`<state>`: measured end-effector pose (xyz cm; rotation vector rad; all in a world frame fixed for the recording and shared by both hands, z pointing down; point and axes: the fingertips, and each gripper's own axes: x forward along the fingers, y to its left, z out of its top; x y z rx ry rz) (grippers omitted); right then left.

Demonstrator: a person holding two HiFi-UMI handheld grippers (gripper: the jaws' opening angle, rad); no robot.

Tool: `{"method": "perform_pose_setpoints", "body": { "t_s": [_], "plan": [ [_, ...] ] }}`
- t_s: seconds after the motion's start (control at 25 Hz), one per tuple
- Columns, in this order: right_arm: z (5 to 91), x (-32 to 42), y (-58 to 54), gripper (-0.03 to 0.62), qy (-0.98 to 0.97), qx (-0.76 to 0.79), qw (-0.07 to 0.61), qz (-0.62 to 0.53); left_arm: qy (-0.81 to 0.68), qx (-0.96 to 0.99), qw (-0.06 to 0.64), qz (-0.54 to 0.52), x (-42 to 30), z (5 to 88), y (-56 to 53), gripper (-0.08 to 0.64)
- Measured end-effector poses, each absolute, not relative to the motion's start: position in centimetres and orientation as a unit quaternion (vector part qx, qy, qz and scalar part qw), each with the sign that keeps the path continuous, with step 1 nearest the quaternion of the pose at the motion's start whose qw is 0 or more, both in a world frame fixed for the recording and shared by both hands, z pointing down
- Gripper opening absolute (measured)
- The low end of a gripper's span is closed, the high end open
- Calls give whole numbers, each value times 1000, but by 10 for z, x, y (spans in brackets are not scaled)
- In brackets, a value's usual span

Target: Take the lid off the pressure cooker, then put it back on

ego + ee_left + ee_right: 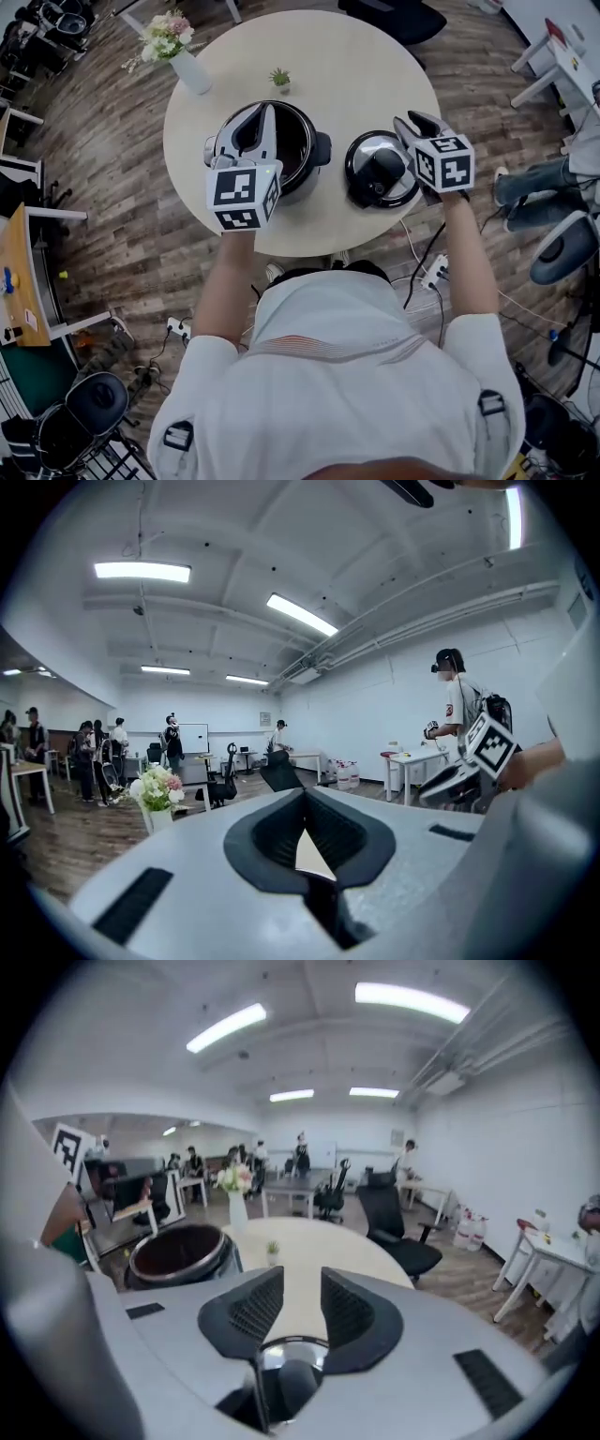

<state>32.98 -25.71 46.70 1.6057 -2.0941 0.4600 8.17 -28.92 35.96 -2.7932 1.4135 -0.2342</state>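
Observation:
The open pressure cooker pot [298, 141] stands on the round table [337, 56], and its dark inside shows in the right gripper view [178, 1251]. Its black and chrome lid [380, 171] lies flat on the table just right of the pot, knob up. My left gripper [265, 114] hangs over the pot's left side, pointing nearly level, its jaws [305, 794] shut with nothing in them. My right gripper [419, 124] is lifted above the lid's right edge. Its jaws [302, 1288] stand apart and empty, with the lid [291, 1361] below them.
A white vase of flowers [178, 52] and a small potted plant [279, 80] stand at the table's far side. A black office chair [403, 1232] is behind the table. Cables and a power strip [433, 272] lie on the floor. Several people stand at the room's back.

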Motion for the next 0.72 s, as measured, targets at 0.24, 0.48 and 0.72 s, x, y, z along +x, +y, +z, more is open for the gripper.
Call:
{"method": "perform_pose_setpoints", "body": {
  "t_s": [0.24, 0.48, 0.72],
  "plan": [
    [378, 342, -207, 2, -731, 674, 91, 52, 459, -885, -27, -70, 56, 366, -284, 5],
    [351, 349, -175, 2, -721, 690, 41, 40, 452, -888, -37, -74, 58, 374, -276, 5],
    [352, 349, -173, 2, -721, 689, 52, 45, 443, -893, -34, -70, 68, 370, -269, 5]
  ]
}}
